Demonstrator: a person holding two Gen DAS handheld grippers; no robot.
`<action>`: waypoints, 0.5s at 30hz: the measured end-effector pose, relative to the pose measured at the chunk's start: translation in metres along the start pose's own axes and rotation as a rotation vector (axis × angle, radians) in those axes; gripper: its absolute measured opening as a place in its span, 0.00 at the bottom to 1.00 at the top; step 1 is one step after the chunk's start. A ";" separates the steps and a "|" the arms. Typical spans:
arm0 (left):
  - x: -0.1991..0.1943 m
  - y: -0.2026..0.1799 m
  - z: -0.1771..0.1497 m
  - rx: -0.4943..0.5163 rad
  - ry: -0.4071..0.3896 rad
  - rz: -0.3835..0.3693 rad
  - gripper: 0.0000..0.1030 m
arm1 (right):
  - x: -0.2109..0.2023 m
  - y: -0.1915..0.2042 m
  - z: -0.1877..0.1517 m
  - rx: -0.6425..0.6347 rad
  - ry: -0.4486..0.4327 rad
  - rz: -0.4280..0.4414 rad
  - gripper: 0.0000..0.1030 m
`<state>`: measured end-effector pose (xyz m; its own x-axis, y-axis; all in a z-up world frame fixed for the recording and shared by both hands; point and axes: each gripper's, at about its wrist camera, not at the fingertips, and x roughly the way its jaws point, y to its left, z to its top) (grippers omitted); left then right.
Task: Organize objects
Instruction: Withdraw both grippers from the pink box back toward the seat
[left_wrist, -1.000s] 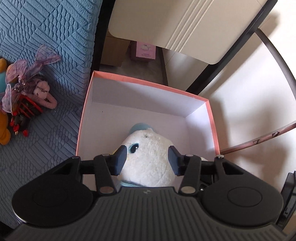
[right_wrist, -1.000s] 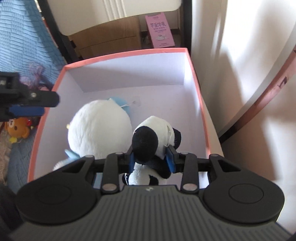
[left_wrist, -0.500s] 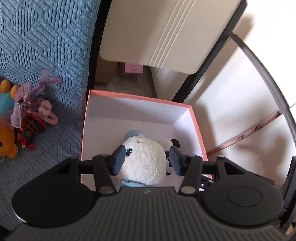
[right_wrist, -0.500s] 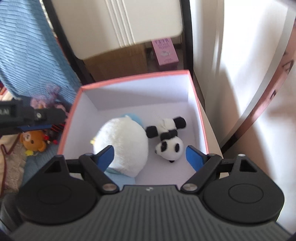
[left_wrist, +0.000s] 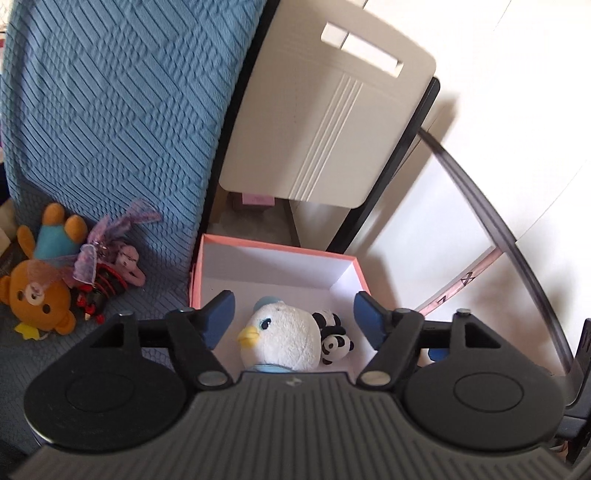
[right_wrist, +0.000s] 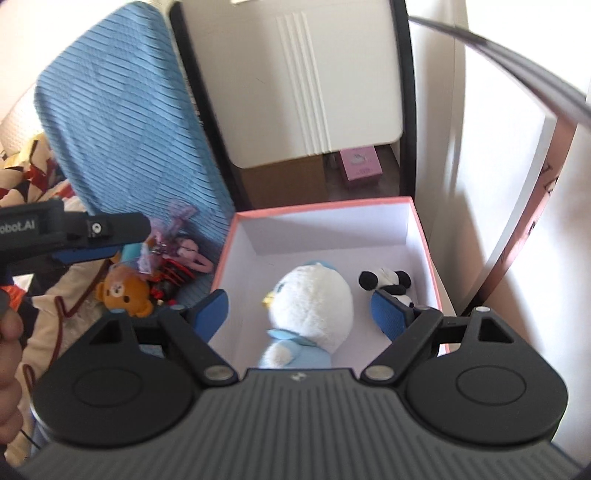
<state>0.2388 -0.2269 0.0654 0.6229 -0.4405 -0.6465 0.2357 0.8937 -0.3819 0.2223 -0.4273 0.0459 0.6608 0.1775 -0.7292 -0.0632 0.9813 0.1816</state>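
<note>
Left view: our left gripper (left_wrist: 291, 318) gapes wide and empty over the box (left_wrist: 273, 245). The fluffy duck (left_wrist: 280, 338) and small panda (left_wrist: 334, 338) lie touching near its front wall; the bear (left_wrist: 35, 295) waits outside, left, tangled among trinkets, so it could snag.

Right view: our right gripper (right_wrist: 299, 314) is also wide and empty; its tip could clip the rigid rim.

Inside the open-topped pink cardboard box (right_wrist: 424, 236), the white plush duck (right_wrist: 310, 299) and small panda plush (right_wrist: 388, 282) fill the near floor; the strip along the far wall stays bare.
</note>
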 end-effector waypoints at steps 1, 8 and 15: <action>-0.009 0.000 -0.001 0.012 -0.014 0.003 0.79 | -0.005 0.005 -0.001 -0.002 -0.007 0.007 0.85; -0.056 0.009 -0.014 0.071 -0.044 0.005 0.84 | -0.028 0.038 -0.013 -0.008 -0.040 0.042 0.98; -0.087 0.036 -0.030 0.060 -0.062 0.025 0.85 | -0.043 0.072 -0.024 -0.035 -0.058 0.053 0.98</action>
<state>0.1704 -0.1595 0.0879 0.6741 -0.4133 -0.6122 0.2624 0.9088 -0.3245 0.1711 -0.3621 0.0743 0.6982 0.2255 -0.6794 -0.1249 0.9729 0.1945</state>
